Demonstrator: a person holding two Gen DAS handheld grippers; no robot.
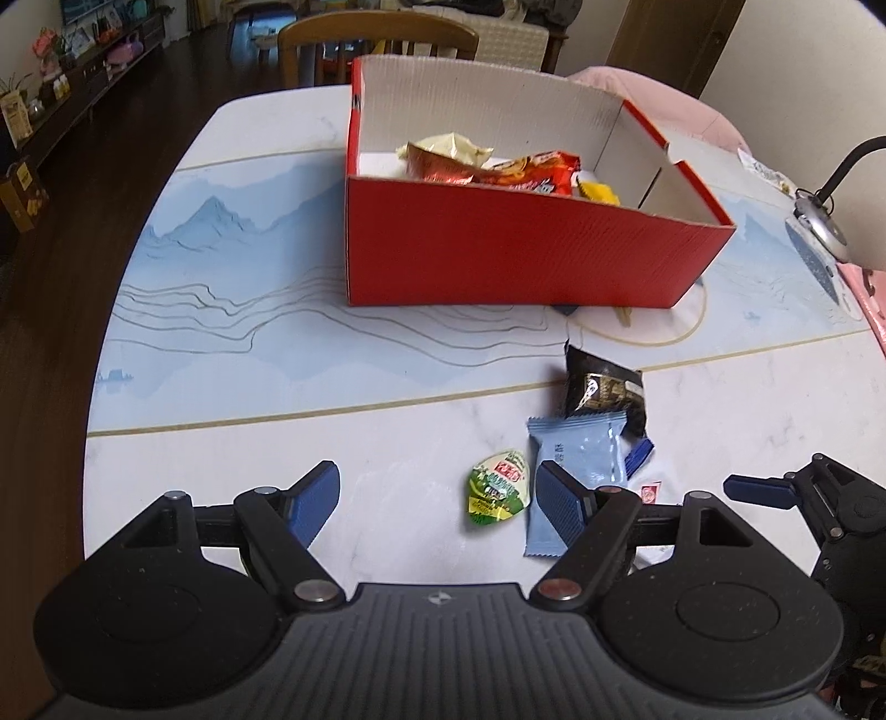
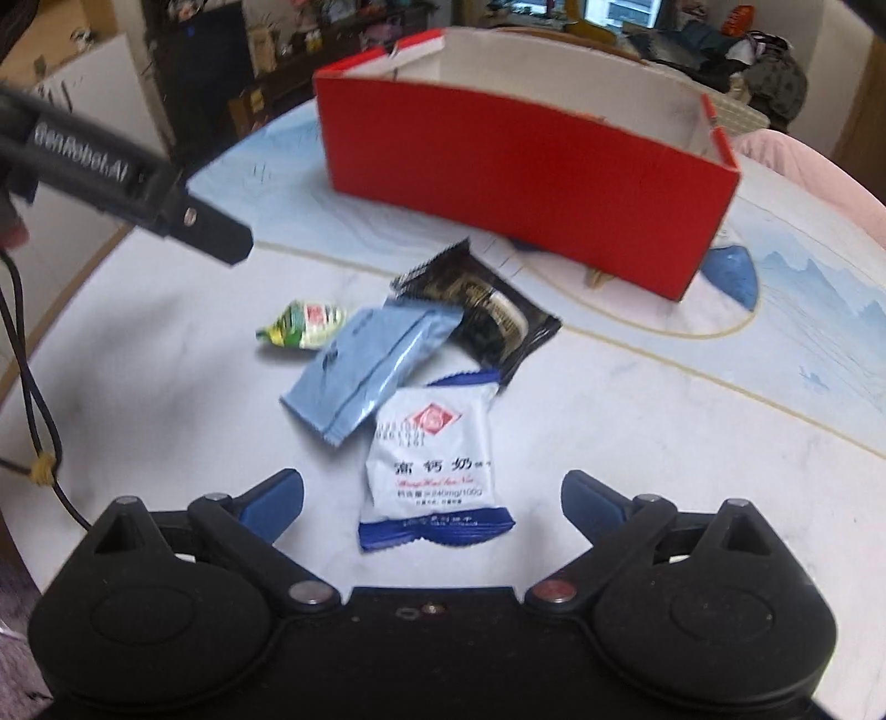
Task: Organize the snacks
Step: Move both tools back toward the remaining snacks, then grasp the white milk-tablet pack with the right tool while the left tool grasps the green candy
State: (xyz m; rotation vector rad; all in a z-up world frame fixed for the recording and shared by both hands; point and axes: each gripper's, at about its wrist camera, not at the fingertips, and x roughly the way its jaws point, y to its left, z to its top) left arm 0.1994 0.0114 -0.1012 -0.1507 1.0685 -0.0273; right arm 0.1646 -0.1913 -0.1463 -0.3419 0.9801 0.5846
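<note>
Four loose snacks lie on the marble table in front of a red cardboard box [image 1: 515, 255] [image 2: 526, 188]. A green jelly cup [image 1: 498, 487] [image 2: 304, 324] sits between the fingers of my open left gripper [image 1: 437, 498], untouched. Its right fingertip hangs over a light blue packet [image 1: 576, 459] [image 2: 365, 371]. Beyond that is a black packet [image 1: 603, 387] [image 2: 487, 315]. My right gripper [image 2: 434, 498] is open wide, and a white packet with a blue edge [image 2: 437, 459] lies between its pads, not pressed. Several snack packets [image 1: 498, 166] lie inside the box.
A wooden chair [image 1: 376, 33] stands behind the table, and a desk lamp [image 1: 819, 221] and pink cloth [image 1: 664, 99] are at the right. The table's rounded edge [image 1: 94, 387] drops to dark floor on the left. A black cable [image 2: 33, 387] hangs at the left of the right wrist view.
</note>
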